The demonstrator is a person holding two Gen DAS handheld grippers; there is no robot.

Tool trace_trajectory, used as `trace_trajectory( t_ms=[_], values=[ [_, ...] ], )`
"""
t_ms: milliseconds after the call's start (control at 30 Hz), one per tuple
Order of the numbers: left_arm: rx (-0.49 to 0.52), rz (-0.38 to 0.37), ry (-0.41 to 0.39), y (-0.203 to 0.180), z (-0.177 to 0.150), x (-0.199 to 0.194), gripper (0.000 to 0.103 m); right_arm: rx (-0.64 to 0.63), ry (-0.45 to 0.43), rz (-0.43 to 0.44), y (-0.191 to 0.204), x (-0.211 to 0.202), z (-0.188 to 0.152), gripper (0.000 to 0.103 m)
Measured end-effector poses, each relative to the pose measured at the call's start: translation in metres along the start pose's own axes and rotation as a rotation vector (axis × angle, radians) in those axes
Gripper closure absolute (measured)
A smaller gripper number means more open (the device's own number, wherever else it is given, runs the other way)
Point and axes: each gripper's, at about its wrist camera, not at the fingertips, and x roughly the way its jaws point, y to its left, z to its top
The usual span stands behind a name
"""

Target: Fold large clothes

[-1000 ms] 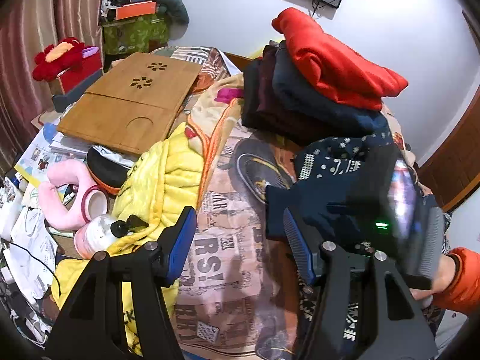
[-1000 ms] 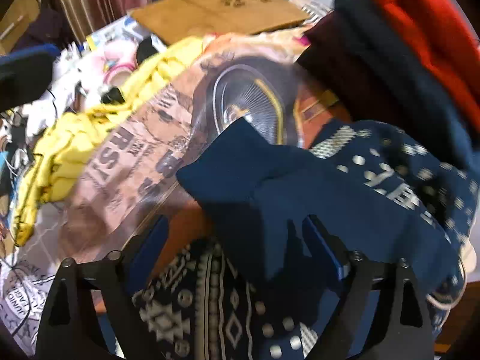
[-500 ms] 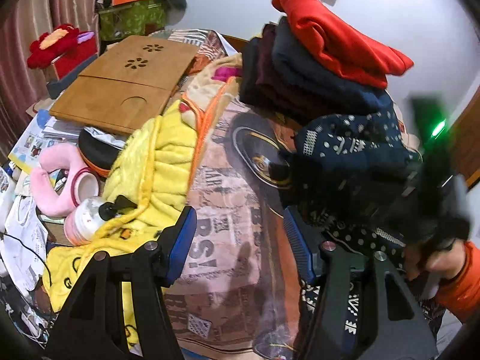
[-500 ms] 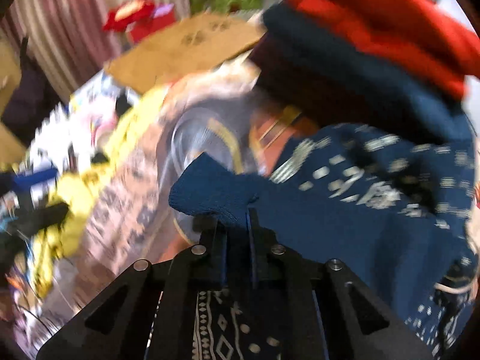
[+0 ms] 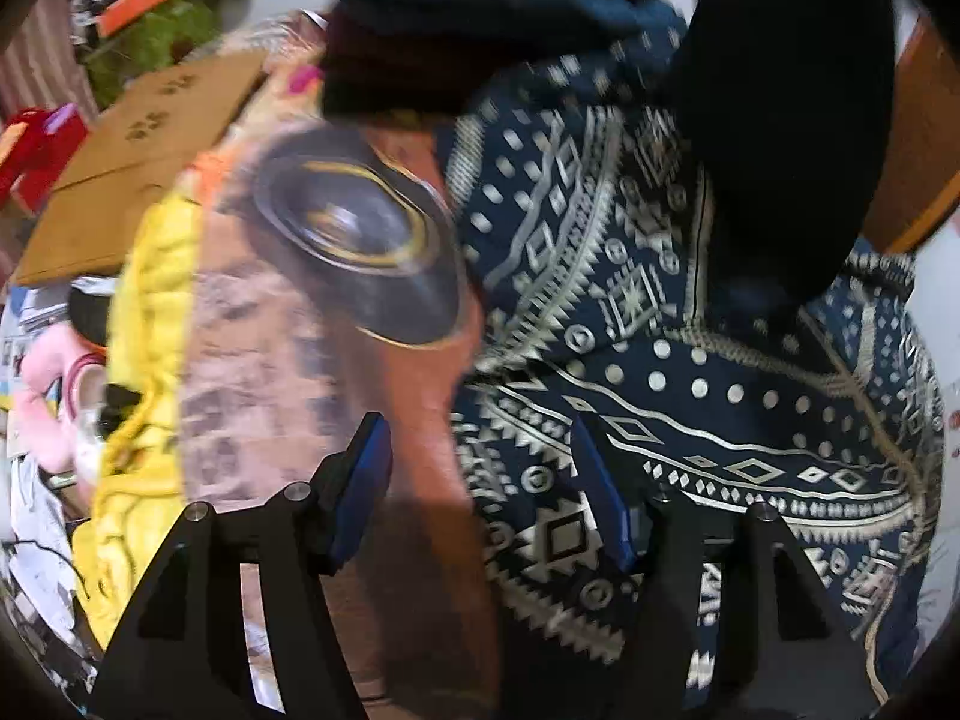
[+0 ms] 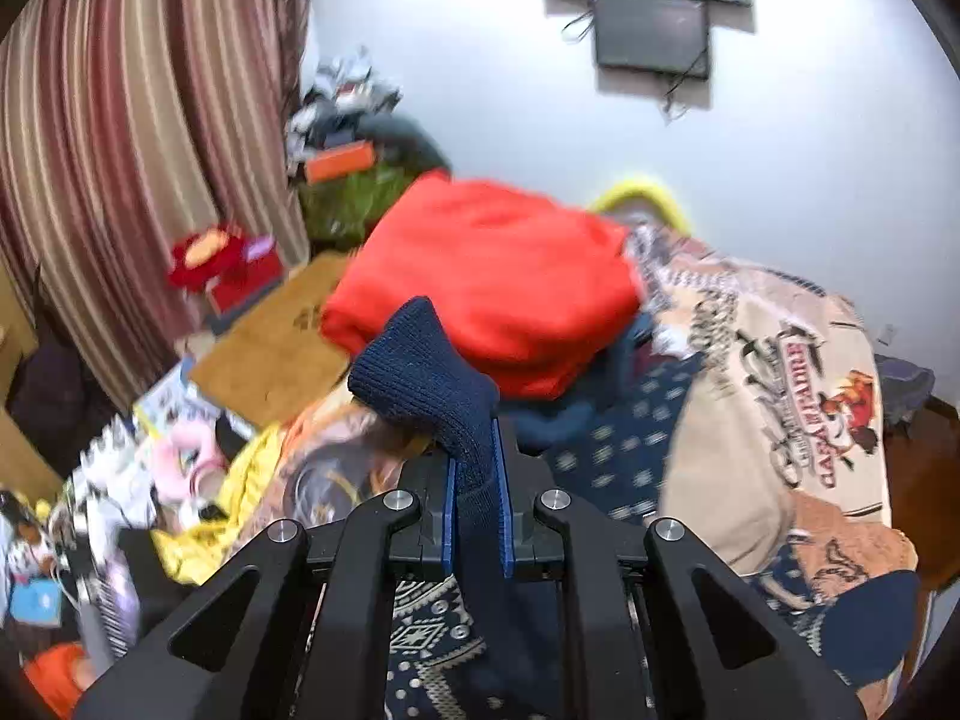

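A navy sweater with a white geometric pattern [image 5: 690, 372] lies on the printed bedspread [image 5: 288, 360]. My left gripper [image 5: 480, 498] is open and low over the sweater's left edge, its right finger over the fabric. My right gripper [image 6: 475, 510] is shut on the sweater's plain navy ribbed cuff [image 6: 426, 378] and holds it lifted; the patterned body shows below it [image 6: 420, 642]. The right gripper's dark body blocks the top right of the left wrist view.
A stack of folded clothes topped by a red garment [image 6: 480, 288] stands behind the sweater. A yellow blanket [image 5: 150, 324], a wooden board [image 5: 138, 156] and pink clutter [image 5: 42, 384] lie to the left. A beige printed blanket [image 6: 780, 396] lies to the right.
My right gripper closed on the navy cuff and lifted it up, tilting toward the wall. My left gripper moved forward and right, down onto the sweater's edge.
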Motion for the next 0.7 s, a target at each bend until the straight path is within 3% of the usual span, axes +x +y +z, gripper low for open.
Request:
trace_trajectory(
  t_ms=[133, 267, 400, 700],
  values=[
    [-0.007, 0.090, 0.053, -0.005, 0.008, 0.029, 0.041, 0.044, -0.050, -0.026, -0.024, -0.018, 0.005, 0.093],
    [-0.100, 0.143, 0.021, 0.008, 0.020, 0.033, 0.041, 0.102, -0.106, -0.049, -0.051, -0.042, 0.004, 0.093],
    [-0.192, 0.127, -0.005, 0.027, 0.027, 0.027, 0.041, 0.136, -0.112, -0.076, -0.074, -0.057, -0.003, 0.093],
    [-0.219, 0.109, 0.005, 0.044, 0.030, 0.027, 0.041, 0.190, -0.008, -0.138, -0.113, -0.058, -0.055, 0.093]
  ],
)
